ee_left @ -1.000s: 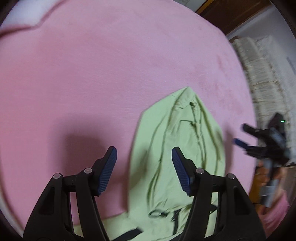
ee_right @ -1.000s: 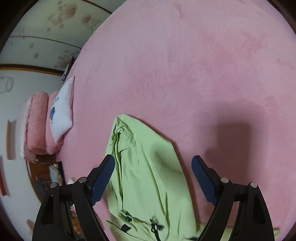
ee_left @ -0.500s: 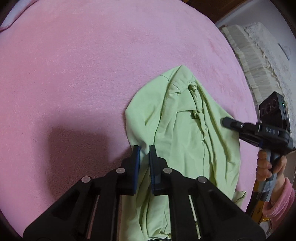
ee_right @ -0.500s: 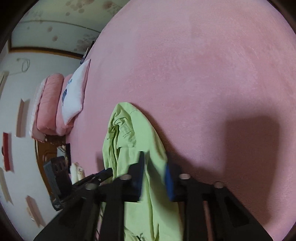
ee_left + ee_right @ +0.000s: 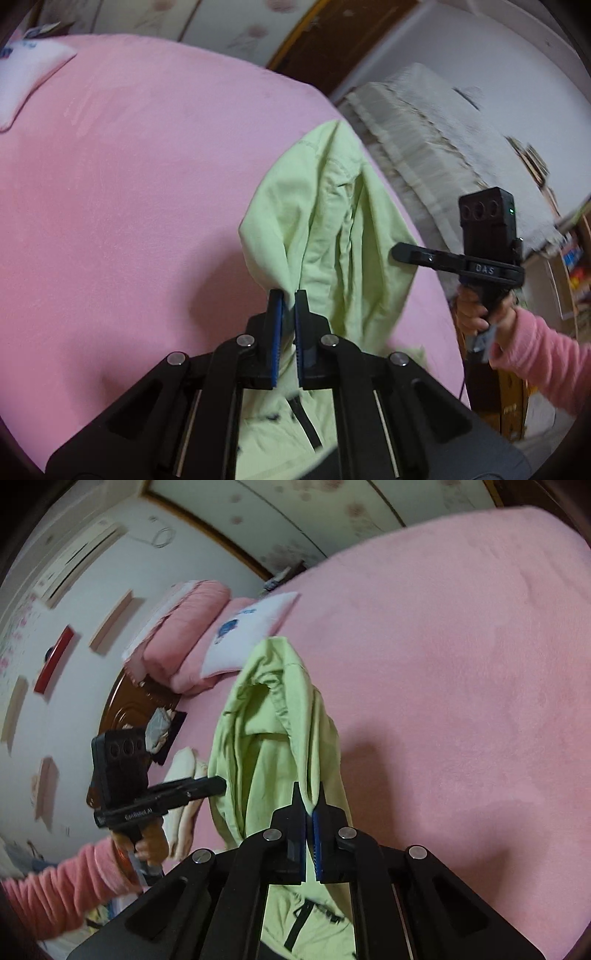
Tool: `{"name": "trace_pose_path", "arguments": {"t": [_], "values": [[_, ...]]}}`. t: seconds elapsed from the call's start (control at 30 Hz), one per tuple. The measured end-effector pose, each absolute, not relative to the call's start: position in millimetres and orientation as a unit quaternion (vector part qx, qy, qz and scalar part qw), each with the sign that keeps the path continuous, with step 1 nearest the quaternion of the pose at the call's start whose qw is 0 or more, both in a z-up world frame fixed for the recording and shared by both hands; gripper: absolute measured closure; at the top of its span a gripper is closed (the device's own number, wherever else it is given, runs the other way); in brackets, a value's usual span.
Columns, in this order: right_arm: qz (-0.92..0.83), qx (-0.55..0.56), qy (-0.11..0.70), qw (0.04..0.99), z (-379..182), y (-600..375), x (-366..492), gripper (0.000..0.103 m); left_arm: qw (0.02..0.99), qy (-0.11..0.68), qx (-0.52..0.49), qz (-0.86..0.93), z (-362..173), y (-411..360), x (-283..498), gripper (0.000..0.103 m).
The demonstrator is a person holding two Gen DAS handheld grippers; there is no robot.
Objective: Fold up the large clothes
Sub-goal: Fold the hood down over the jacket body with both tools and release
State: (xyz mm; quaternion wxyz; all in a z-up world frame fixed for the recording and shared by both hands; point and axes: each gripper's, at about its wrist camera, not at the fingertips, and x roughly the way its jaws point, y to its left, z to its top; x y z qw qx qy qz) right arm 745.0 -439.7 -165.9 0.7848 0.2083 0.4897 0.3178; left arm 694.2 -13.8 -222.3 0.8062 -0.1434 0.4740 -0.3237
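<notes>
A light green garment (image 5: 332,229) with black drawstrings hangs lifted above the pink bed (image 5: 129,184). My left gripper (image 5: 288,295) is shut on the garment's left edge. My right gripper (image 5: 309,803) is shut on its right edge; the garment (image 5: 266,738) drapes forward from it over the bed (image 5: 461,701). In the left wrist view the right gripper (image 5: 402,253) shows from the side, pinching the cloth. In the right wrist view the left gripper (image 5: 218,786) shows at the garment's other edge.
A white pillow (image 5: 251,631) and pink folded bedding (image 5: 184,642) lie at the head of the bed. A cream lace-covered piece of furniture (image 5: 443,147) stands past the bed's right edge. A brown wooden headboard (image 5: 129,709) is beside the pillows.
Both grippers closed on the garment's edges and then lifted it off the bed; the cameras now tilt up and show the room walls.
</notes>
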Motion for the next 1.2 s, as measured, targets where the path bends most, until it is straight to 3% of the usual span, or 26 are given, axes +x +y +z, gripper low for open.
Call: {"name": "trace_pose_path", "arguments": {"t": [0.2, 0.47, 0.53, 0.6, 0.7, 0.77, 0.9, 0.93, 0.97, 1.03, 1.2], "values": [[0.336, 0.165, 0.468, 0.801, -123.1, -451.4, 690.0, 0.100, 0.832, 0.434, -0.037, -0.343, -186.6, -16.0, 619.7, 0.099], [0.295, 0.055, 0.465, 0.833, -126.7, -456.5, 611.5, 0.098, 0.846, 0.432, 0.011, -0.313, -218.8, -22.5, 526.9, 0.096], [0.261, 0.048, 0.467, 0.844, -135.6, -455.7, 593.3, 0.083, 0.851, 0.442, 0.005, -0.285, -245.5, -38.2, 500.9, 0.093], [0.207, 0.067, 0.469, 0.856, -149.5, -470.5, 575.9, 0.053, 0.850, 0.456, -0.009, -0.265, -265.7, -36.2, 483.7, 0.092], [0.136, 0.134, 0.486, 0.853, -178.7, -483.6, 554.6, 0.036, 0.837, 0.493, -0.020, -0.238, -303.8, -32.4, 460.5, 0.087], [0.086, 0.169, 0.517, 0.835, -205.1, -487.5, 539.7, 0.036, 0.822, 0.527, -0.001, -0.213, -326.3, -29.0, 437.6, 0.081], [0.027, 0.211, 0.558, 0.802, -232.2, -509.0, 519.0, 0.036, 0.797, 0.574, 0.013, -0.189, -345.3, -20.8, 405.9, 0.080], [0.014, 0.218, 0.567, 0.794, -236.2, -514.4, 514.7, 0.036, 0.795, 0.579, 0.008, -0.183, -345.0, -10.1, 400.4, 0.076], [0.010, 0.226, 0.571, 0.789, -239.0, -517.5, 510.1, 0.036, 0.792, 0.585, 0.003, -0.175, -343.5, -7.4, 395.3, 0.063], [0.002, 0.235, 0.570, 0.787, -234.8, -519.5, 499.1, 0.036, 0.789, 0.595, -0.017, -0.153, -339.0, 1.7, 388.9, 0.053], [-0.013, 0.284, 0.543, 0.790, -202.7, -497.8, 464.3, 0.036, 0.804, 0.579, -0.080, -0.108, -300.8, 15.6, 383.2, 0.053]]}}
